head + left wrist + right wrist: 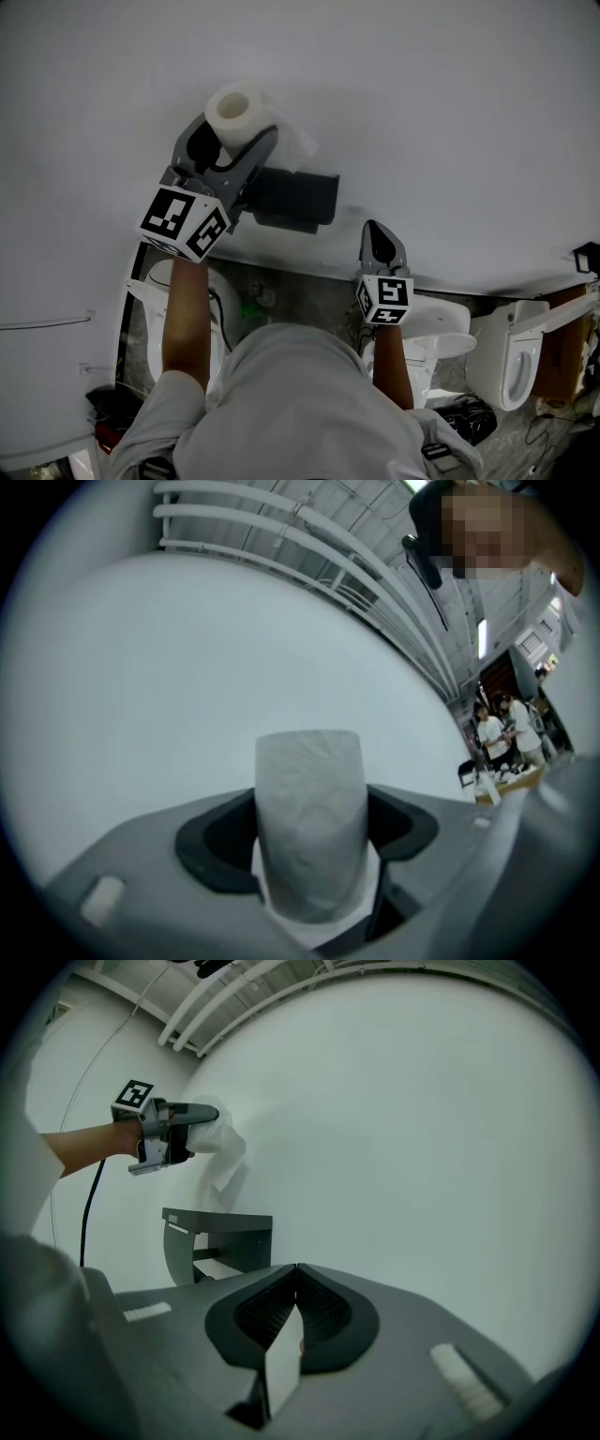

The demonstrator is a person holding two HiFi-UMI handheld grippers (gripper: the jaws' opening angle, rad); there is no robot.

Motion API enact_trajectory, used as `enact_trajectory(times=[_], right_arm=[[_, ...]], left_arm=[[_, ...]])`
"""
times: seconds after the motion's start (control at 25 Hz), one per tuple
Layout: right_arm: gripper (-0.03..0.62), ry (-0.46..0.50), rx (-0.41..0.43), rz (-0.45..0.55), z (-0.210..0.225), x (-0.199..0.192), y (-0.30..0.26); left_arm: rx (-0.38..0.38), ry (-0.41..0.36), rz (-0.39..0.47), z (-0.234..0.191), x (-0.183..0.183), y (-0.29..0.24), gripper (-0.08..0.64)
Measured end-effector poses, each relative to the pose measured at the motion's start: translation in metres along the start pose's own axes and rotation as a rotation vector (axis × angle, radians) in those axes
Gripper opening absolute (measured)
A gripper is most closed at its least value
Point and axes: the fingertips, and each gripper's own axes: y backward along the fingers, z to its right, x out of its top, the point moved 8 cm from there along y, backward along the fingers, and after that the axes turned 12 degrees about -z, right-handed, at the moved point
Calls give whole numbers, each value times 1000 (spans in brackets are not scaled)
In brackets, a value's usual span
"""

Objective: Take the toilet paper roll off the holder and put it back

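While right gripper [296,1277] clenched, toilet paper roll [309,817] clamped between left gripper [232,139] jaws.

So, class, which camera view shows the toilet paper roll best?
The left gripper view: the toilet paper roll fills the middle, clamped between the jaws of the left gripper. The head view shows its end and core; the right gripper view shows it small, with a loose tail.
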Motion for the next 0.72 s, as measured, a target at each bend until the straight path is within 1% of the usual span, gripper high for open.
enact_trajectory(times=[0.24, 0.72], right_arm=[[0, -1, -6, 2, -4, 1, 0], [0, -1, -15, -5, -3, -3, 1]], left_arm=[[-16, 9, -16, 0, -9, 1, 328], [-44, 43, -67, 8, -39, -7, 328]])
